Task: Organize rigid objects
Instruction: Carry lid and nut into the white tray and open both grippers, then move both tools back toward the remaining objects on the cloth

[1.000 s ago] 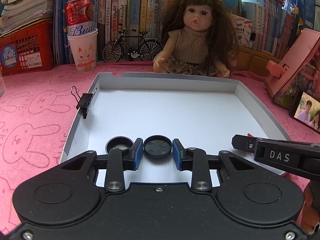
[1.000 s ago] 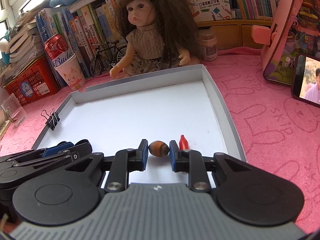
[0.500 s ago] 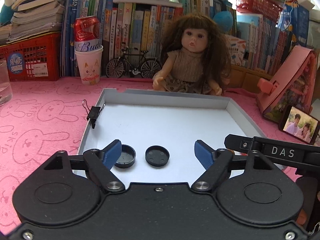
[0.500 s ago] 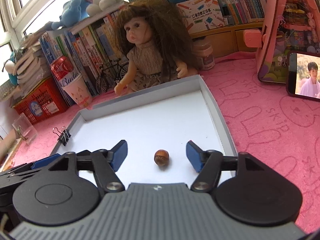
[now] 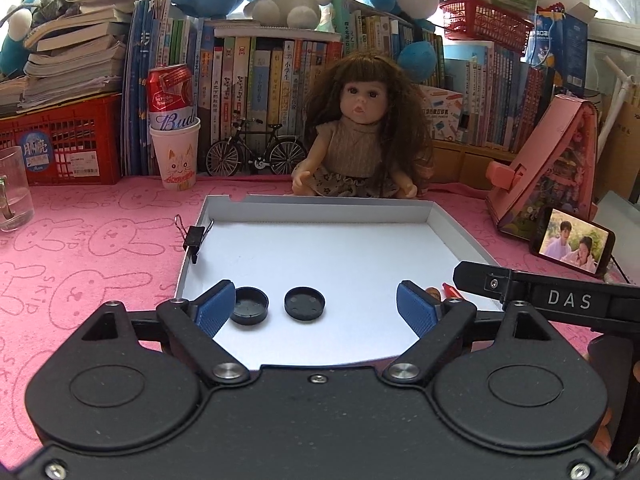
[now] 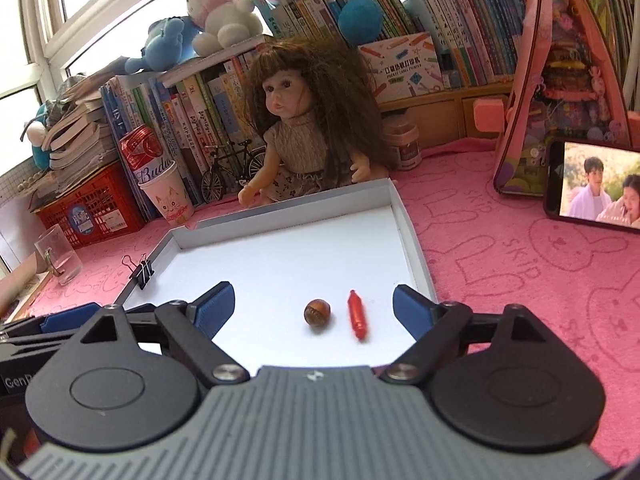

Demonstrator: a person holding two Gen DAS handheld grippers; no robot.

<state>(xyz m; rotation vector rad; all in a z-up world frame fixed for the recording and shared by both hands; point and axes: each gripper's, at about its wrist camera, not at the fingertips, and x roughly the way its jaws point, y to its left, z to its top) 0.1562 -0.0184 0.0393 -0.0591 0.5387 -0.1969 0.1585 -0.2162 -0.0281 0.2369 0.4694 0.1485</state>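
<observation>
- The left gripper (image 5: 316,310) has just been opening; its blue pads are wide apart and hold nothing.
- Two black caps (image 5: 305,303) lie side by side in the white tray (image 5: 320,212), near its front left corner.
- The right gripper (image 6: 314,310) has just been opening too, and grips nothing.
- A brown nut (image 6: 317,311) and a red stick (image 6: 357,315) lie near the tray's front right corner.

The white tray (image 5: 316,216) is viewed closely from its near edge in both wrist views, facing the doll (image 5: 360,136); tray (image 6: 412,240) and doll (image 6: 304,132) are shared.
</observation>
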